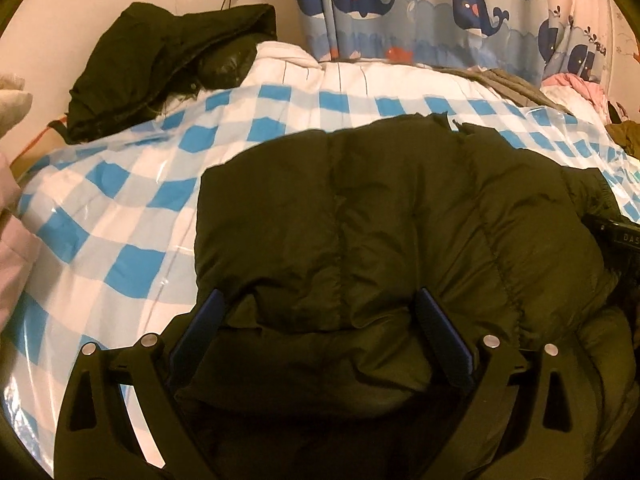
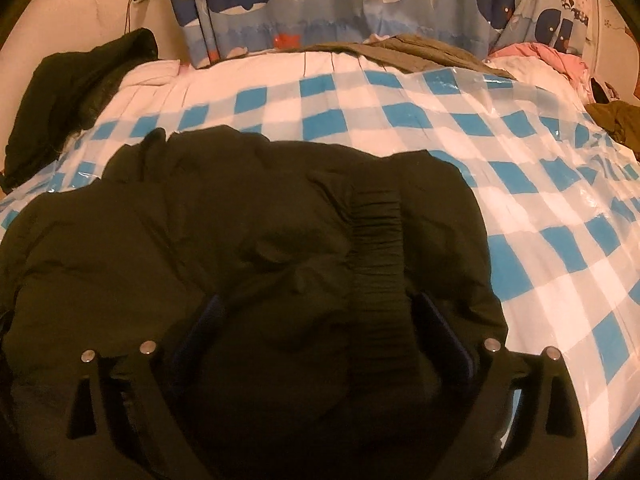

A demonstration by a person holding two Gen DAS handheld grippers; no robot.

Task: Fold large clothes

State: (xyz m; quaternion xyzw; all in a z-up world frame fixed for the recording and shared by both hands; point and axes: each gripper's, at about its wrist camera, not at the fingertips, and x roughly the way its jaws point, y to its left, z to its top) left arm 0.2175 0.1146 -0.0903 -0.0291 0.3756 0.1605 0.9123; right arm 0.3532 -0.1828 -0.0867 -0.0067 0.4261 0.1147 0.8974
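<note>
On the bed (image 1: pixel 120 216), the jacket (image 1: pixel 380 208) is straddled by both wide-open grippers (image 1: pixel 320 304) (image 2: pixel 320 312); nothing is gripped, so closing on an edge is likely needed next.

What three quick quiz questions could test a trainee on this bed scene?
1. True or false: both tongs, left tongs and right tongs, stand open with the dark puffy jacket between their fingers.
2. What animal is printed on the curtain?
3. The jacket lies on: A) a bare floor, B) a blue and white checked sheet, C) a wooden chair.

Key: 1 true; 2 whales; 3 B.
</note>
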